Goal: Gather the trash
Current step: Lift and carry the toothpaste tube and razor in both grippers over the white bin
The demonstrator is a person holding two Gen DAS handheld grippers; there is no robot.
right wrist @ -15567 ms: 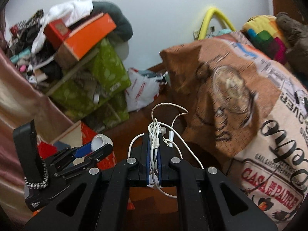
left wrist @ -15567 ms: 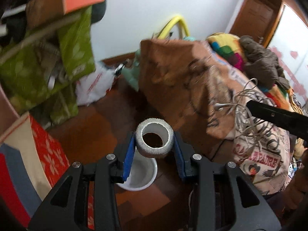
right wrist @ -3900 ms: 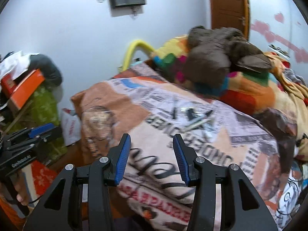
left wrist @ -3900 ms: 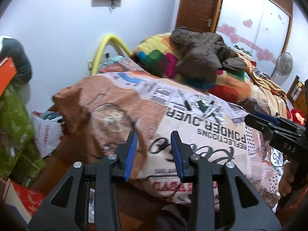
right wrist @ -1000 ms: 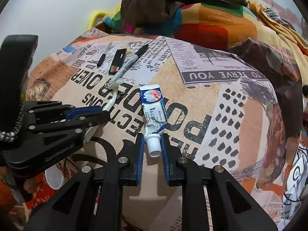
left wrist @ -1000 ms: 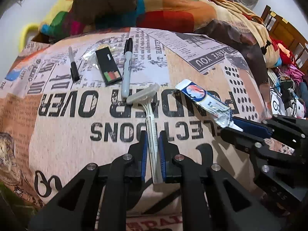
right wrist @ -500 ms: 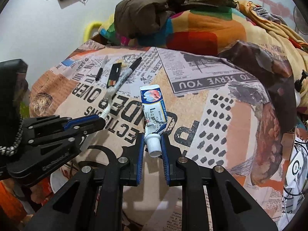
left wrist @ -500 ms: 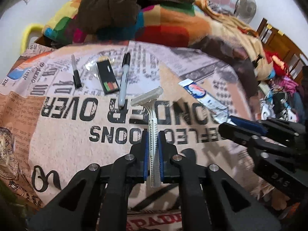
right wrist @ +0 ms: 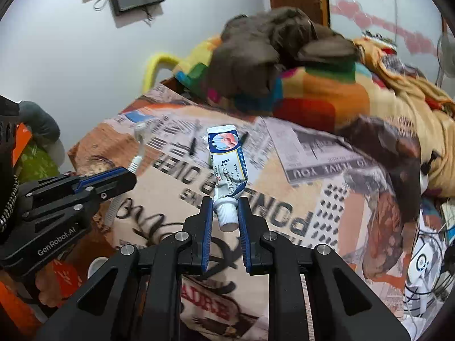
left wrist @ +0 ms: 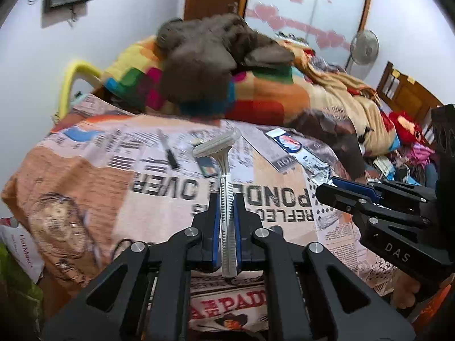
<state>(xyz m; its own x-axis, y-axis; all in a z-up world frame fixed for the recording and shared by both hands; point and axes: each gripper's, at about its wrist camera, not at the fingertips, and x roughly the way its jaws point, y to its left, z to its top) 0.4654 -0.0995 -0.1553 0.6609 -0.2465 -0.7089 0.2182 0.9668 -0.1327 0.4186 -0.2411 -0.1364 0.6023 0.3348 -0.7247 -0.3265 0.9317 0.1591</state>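
My left gripper (left wrist: 227, 199) is shut on the handle of a pale disposable razor (left wrist: 224, 170), whose head sticks up above the newspaper-print bedspread (left wrist: 159, 213). My right gripper (right wrist: 225, 203) is shut on the white cap end of a squeezed white-and-blue toothpaste tube (right wrist: 227, 159), held up off the bed. In the left wrist view the right gripper (left wrist: 327, 190) shows at the right with the tube (left wrist: 295, 150). In the right wrist view the left gripper (right wrist: 125, 176) shows at the left with the razor (right wrist: 138, 147).
A black pen (left wrist: 169, 153), a small dark card (left wrist: 207, 167) and a marker (right wrist: 243, 137) lie on the bedspread. Beyond are a brown jacket (left wrist: 204, 59) and a colourful blanket (left wrist: 264, 96). Cluttered boxes and bags (right wrist: 31, 156) stand at the left; cables (right wrist: 426, 258) lie at the right.
Both grippers have lifted away from the bed, carrying the razor and the toothpaste tube up off the bedspread. The view now takes in the wall and door beyond.
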